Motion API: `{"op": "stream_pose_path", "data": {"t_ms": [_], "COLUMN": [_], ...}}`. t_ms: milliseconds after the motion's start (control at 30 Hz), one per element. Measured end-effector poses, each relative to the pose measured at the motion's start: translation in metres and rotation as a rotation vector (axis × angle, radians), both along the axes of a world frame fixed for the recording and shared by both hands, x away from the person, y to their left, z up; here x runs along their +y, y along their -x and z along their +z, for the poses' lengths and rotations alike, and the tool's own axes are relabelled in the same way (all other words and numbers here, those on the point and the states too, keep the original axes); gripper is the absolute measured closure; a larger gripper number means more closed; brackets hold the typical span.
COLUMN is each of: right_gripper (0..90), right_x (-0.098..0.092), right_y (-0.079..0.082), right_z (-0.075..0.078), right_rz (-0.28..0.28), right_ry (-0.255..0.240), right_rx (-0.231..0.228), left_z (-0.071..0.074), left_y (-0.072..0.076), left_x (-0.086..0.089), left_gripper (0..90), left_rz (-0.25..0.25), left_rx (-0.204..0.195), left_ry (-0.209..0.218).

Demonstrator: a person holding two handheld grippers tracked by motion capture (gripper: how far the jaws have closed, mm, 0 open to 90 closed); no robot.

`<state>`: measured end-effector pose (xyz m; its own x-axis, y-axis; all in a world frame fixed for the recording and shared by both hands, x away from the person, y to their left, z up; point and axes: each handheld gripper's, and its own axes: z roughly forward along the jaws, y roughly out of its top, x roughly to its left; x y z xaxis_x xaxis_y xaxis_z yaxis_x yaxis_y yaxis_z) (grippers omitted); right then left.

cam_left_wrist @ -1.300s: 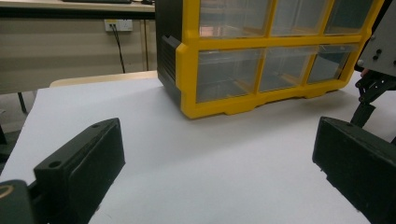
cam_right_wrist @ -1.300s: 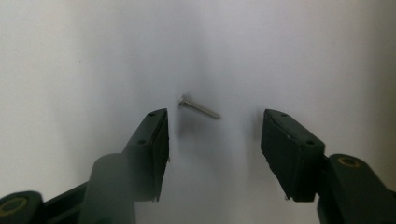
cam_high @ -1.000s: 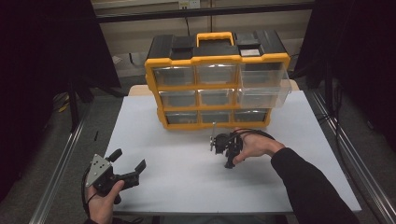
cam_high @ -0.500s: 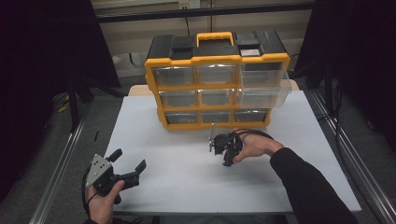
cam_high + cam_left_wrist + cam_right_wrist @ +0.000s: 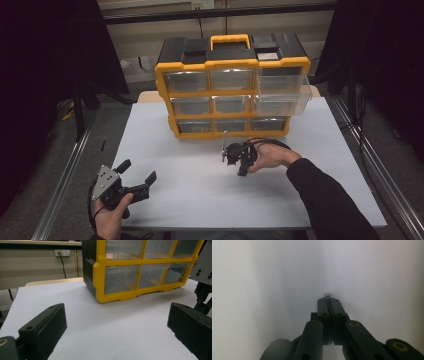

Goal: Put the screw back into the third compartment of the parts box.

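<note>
My right gripper [image 5: 242, 171] points down at the white table [image 5: 190, 200] in front of the organizer, a hand wrapped around it. In the right gripper view its jaws [image 5: 328, 300] have just been closing and now stand together, pinching a small silver screw [image 5: 327, 295] whose head shows at the tips. My left gripper [image 5: 137, 170] rests at the table's near left corner in the other hand. Its jaws are wide apart [image 5: 117, 315] with nothing between them.
A yellow and black drawer organizer [image 5: 232, 65] with clear drawers stands at the back of the table. A right-hand drawer [image 5: 282, 102] sticks out from it. Metal rails run along both sides of the table, with dark floor beyond.
The right gripper's jaws have drawn together, and the gripper has shifted slightly. The left gripper has stayed where it was.
</note>
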<state>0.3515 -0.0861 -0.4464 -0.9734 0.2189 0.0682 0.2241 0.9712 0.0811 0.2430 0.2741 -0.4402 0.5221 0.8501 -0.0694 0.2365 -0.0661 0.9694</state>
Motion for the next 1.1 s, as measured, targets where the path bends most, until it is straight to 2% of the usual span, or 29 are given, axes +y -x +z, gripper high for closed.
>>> {"op": "stream_pose_path", "data": {"t_ms": [200,367,500,600,633,767,900,933,1067,1100], "right_gripper": [88.4,88.4,88.4,88.4,88.4,88.4,88.4,88.4,88.4,88.3], "right_x": [-0.002,-0.002,-0.004,-0.005,-0.005,-0.001,0.004,0.004,0.006,0.007], "right_y": [-0.003,-0.003,-0.003,-0.001,-0.001,0.002,0.001,0.002,0.002,0.004], "right_z": [0.000,0.004,0.011,0.016,0.018,0.027,0.035,0.038,0.048,0.051], "right_rz": [-0.031,-0.039,-0.063,-0.078,-0.063,-0.064,-0.054,-0.071,-0.052,-0.073], "right_ry": [-0.009,-0.031,-0.064,-0.065,-0.074,-0.084,-0.129,-0.121,-0.148,-0.142], "right_rx": [0.025,0.021,0.030,0.031,0.031,0.028,0.025,0.032,0.020,0.021], "left_z": [0.000,0.000,0.000,0.000,0.000,0.000,0.000,0.000,0.000,0.000], "left_y": [0.000,0.000,0.000,0.000,0.000,0.000,0.000,0.000,0.000,0.000], "left_x": [0.000,0.000,0.000,0.000,0.000,0.000,0.000,0.000,0.000,0.000], "left_gripper": [2.3,2.3,2.3,2.3,2.3,2.3,2.3,2.3,2.3,2.3], "left_rz": [0.001,0.001,-0.001,0.001,0.001,0.001,0.000,0.001,0.000,0.000], "left_rx": [0.000,0.000,-0.001,0.000,0.000,-0.001,-0.001,0.000,0.000,-0.001], "left_ry": [0.002,0.001,-0.002,-0.001,-0.001,-0.002,0.000,0.001,0.000,0.000]}}
